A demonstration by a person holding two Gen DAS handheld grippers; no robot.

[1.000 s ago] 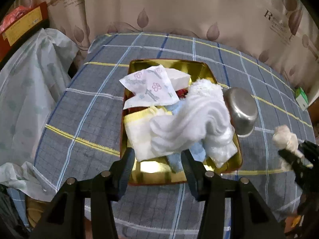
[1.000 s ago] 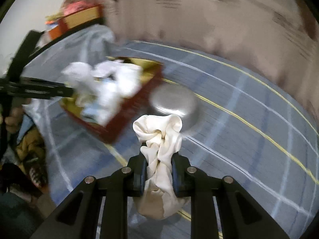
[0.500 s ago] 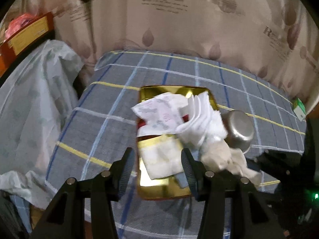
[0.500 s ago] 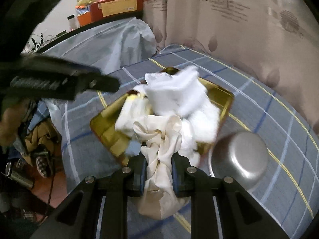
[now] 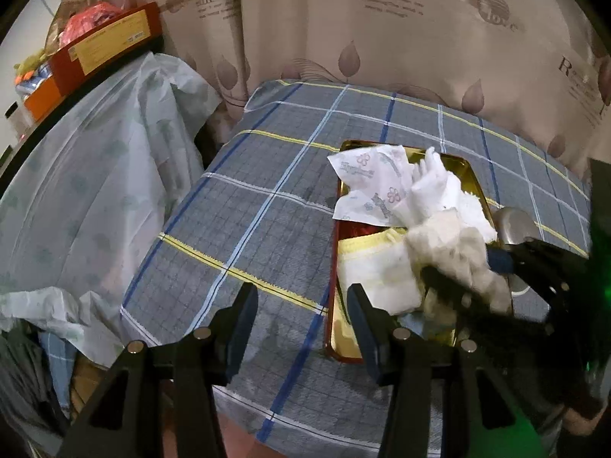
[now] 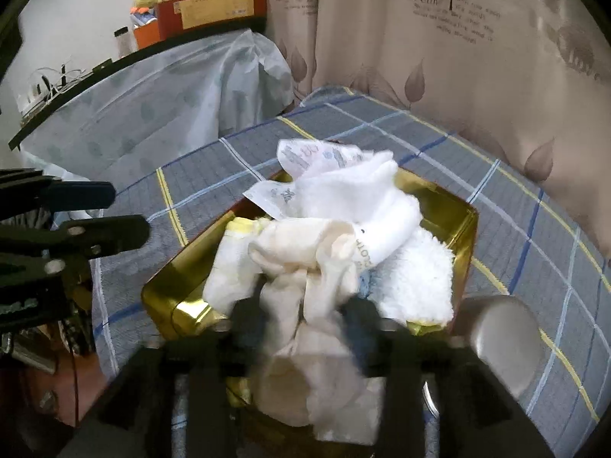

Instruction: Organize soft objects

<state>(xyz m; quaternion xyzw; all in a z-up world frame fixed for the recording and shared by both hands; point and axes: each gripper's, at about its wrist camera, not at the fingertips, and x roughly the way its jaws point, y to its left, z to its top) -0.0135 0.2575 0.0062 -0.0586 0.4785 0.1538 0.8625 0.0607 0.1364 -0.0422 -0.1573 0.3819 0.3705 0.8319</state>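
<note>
A gold tray [image 5: 343, 328] [image 6: 450, 198] on the checked tablecloth holds a heap of soft things: a printed tissue packet [image 5: 366, 179] [image 6: 305, 156], a white towel [image 5: 431, 183] [image 6: 362, 198] and a yellow-edged cloth [image 5: 374, 274] [image 6: 229, 267]. A crumpled cream cloth [image 5: 450, 252] [image 6: 305, 252] lies on the near end of the heap. My right gripper [image 6: 303, 305] [image 5: 473, 267] is over that end, jaws opening, with the cream cloth loose between them. My left gripper [image 5: 299, 301] [image 6: 130, 212] hangs open and empty over the tablecloth, left of the tray.
A steel bowl [image 5: 515, 221] [image 6: 504, 332] sits upside down against the tray's right side. Furniture under a pale plastic sheet [image 5: 95, 175] stands left of the table, with a red box [image 5: 107, 42] on top. A curtain [image 5: 382, 38] hangs behind. The table's near edge is close.
The right gripper carried the cream cloth from beside the bowl over to the tray, and its jaws have parted. The left gripper drew back and to the left of the tray.
</note>
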